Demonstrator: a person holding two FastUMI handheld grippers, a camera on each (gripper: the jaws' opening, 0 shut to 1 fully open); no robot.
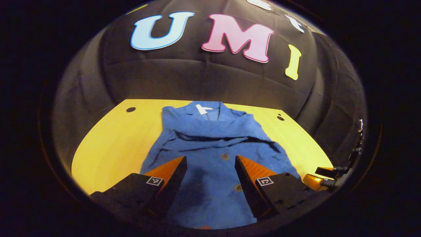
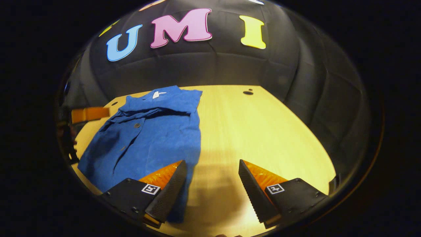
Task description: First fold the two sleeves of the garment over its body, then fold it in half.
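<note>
Your left gripper (image 1: 210, 177) and right gripper (image 2: 212, 184) both gape empty above the shirt (image 1: 210, 148); it's soft, limp cloth, so pinch its near hem corners.

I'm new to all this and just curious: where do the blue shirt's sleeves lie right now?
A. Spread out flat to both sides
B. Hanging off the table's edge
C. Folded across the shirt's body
C: both sleeves lie crossed over the chest of the blue shirt, none stretching onto the yellow table.
</note>
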